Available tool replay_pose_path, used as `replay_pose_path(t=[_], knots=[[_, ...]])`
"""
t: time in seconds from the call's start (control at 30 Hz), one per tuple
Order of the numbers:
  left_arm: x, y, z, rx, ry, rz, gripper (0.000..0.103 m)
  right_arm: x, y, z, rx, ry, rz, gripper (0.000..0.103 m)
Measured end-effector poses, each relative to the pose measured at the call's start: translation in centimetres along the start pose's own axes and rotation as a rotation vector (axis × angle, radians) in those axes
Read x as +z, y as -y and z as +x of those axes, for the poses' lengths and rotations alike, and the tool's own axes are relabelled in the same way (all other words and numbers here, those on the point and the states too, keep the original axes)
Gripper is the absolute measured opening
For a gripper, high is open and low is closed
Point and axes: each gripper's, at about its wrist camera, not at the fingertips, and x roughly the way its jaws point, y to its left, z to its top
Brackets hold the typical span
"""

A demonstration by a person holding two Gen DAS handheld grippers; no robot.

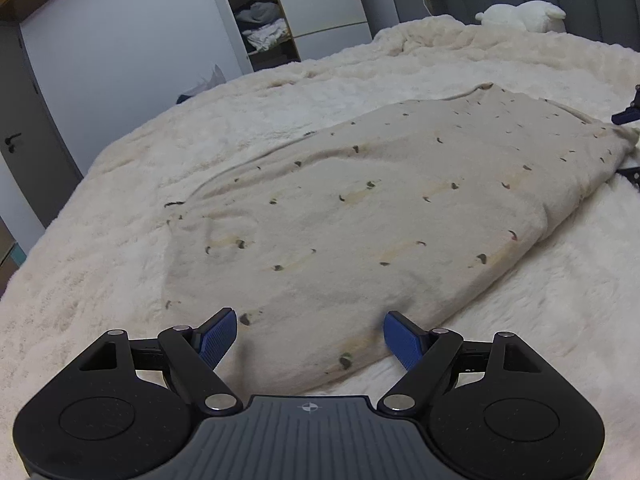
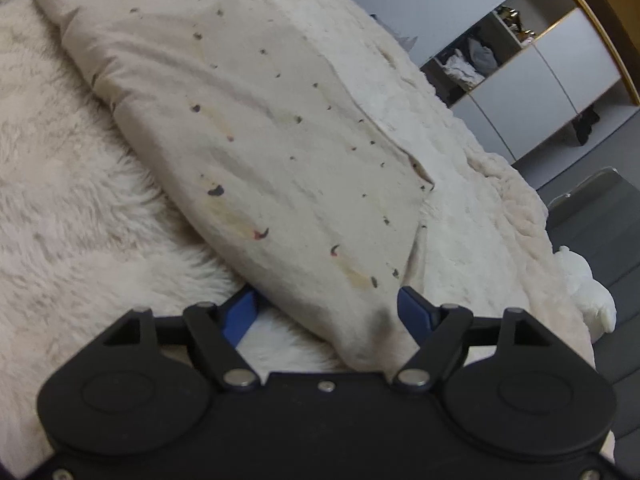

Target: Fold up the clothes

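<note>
A beige garment [image 1: 360,208] with small dark marks lies folded and mostly flat on a fluffy cream blanket [image 1: 100,264]. My left gripper [image 1: 310,334] is open, its blue pads [image 1: 216,338] on either side of the garment's near edge. My right gripper [image 2: 326,312] is open, with a corner of the same garment [image 2: 280,140] lying between its blue pads [image 2: 412,312]. The right gripper also shows at the right edge of the left wrist view [image 1: 630,142], at the garment's far corner.
The blanket covers a bed. A white plush toy [image 1: 520,14] lies at the bed's far end. An open shelf with clothes [image 1: 260,20] and white cabinet doors stand beyond the bed. A grey door [image 1: 28,136] is at the left.
</note>
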Motion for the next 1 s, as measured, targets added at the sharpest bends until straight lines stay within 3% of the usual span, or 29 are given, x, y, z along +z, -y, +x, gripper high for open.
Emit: replay_pose_path(t=[0.13, 0.33, 0.43, 0.7, 0.83, 0.93, 1.0], knots=[[-0.1, 0.5, -0.1, 0.023, 0.009, 0.037, 0.077, -0.2, 0.3, 0.6, -0.015, 0.002, 0.016, 0.078], [-1.3, 6.0, -0.3, 0.147, 0.091, 0.388, 0.073, -0.1, 0.2, 1.1, -0.055, 0.036, -0.049, 0.078], [-1.9, 7.1, -0.3, 0.141, 0.096, 0.475, 0.065, -0.3, -0.4, 1.6, -0.069, 0.056, -0.104, 0.077], [-2.5, 9.2, -0.5, 0.070, 0.130, 0.602, 0.065, -1.0, -1.2, 1.8, -0.099, 0.126, -0.197, 0.076], [-2.8, 10.5, 1.5, 0.148, 0.129, 0.745, 0.066, -0.8, -1.3, 2.6, -0.113, 0.148, -0.230, 0.076], [-2.8, 8.4, 2.2, 0.185, 0.107, 0.754, 0.056, -0.4, -1.3, 3.2, -0.130, 0.157, -0.292, 0.074], [-3.3, 6.7, 2.6, 0.230, 0.075, 0.779, 0.044, -0.4, -1.2, 3.6, -0.144, 0.154, -0.338, 0.063]])
